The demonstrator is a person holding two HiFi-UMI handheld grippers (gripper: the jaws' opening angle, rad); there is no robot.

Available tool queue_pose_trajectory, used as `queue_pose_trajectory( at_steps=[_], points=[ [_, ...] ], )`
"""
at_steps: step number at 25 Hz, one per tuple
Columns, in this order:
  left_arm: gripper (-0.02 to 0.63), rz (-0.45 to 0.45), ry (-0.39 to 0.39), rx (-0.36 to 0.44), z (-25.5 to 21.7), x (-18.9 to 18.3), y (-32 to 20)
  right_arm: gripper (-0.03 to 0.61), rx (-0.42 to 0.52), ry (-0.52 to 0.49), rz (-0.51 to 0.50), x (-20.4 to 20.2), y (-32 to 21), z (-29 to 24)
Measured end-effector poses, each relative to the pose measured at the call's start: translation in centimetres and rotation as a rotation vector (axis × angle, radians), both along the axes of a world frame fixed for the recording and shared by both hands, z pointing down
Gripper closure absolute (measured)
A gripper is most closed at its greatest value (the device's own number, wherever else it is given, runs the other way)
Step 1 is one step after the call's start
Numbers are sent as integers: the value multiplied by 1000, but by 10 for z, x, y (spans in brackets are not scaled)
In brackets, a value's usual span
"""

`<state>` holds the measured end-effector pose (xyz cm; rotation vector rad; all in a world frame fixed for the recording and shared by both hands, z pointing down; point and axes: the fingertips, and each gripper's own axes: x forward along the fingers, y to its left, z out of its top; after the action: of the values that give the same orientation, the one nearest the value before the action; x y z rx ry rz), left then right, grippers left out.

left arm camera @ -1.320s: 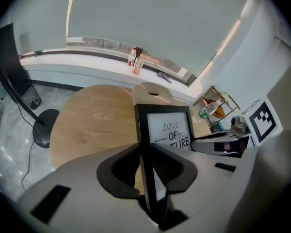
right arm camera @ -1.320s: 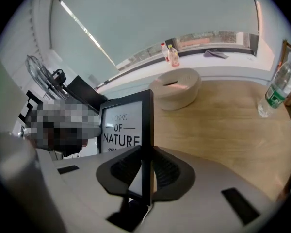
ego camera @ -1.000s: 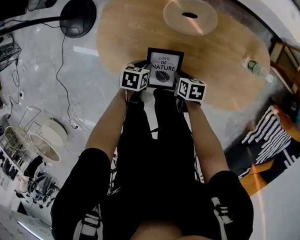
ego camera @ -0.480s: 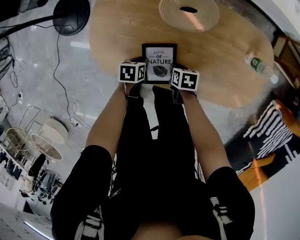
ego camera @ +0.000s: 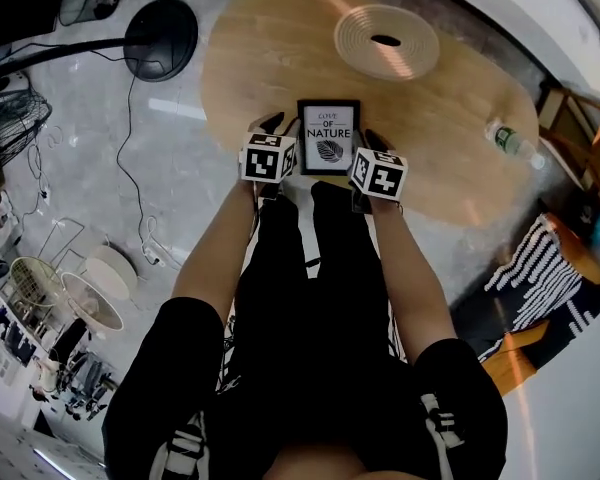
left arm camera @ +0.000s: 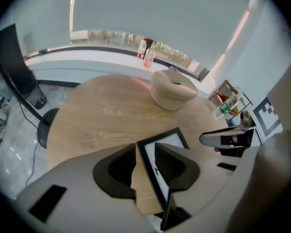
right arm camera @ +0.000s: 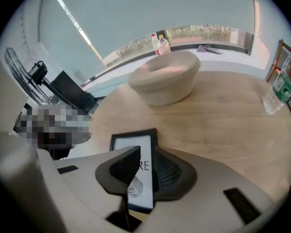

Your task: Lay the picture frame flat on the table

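Lying flat near the table's (ego camera: 280, 58) front edge, the picture frame (ego camera: 328, 137) sits between both grippers. Left gripper's (left arm camera: 145, 165) jaws are opening around its left border, and right gripper's (right arm camera: 146, 171) jaws are opening around the right border, neither pressing from what I can see. Jaws cover part of the print, and the near corners are hidden.

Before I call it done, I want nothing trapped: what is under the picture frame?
The picture frame lies face up on the wooden table; only tabletop shows around its edges. Whatever is directly beneath is covered by the frame itself.
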<state>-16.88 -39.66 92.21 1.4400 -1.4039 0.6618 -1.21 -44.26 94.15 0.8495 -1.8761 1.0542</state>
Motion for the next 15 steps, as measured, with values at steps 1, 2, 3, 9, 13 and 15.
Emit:
queue_pose_trajectory(
  at_steps=[1, 2, 3, 9, 13, 15],
  points=[
    [490, -3, -22, 38, -21, -6, -3, 477, 38, -21, 9, -4, -5, -21],
    [499, -6, -41, 79, -44, -10, -6, 487, 79, -43, 17, -8, -8, -45],
    [503, -9, -58, 123, -69, -15, -8, 496, 124, -65, 24, -12, -11, -70],
    [594, 28, -202, 394, -247, -36, 12, 568, 542, -92, 70, -23, -9, -253],
    [594, 15, -236, 555, -367, -39, 36, 568, 743, -156, 81, -33, 13, -374],
    [594, -21, -219, 653, -422, -44, 44, 568, 831, -211, 78, -43, 22, -431]
  ],
)
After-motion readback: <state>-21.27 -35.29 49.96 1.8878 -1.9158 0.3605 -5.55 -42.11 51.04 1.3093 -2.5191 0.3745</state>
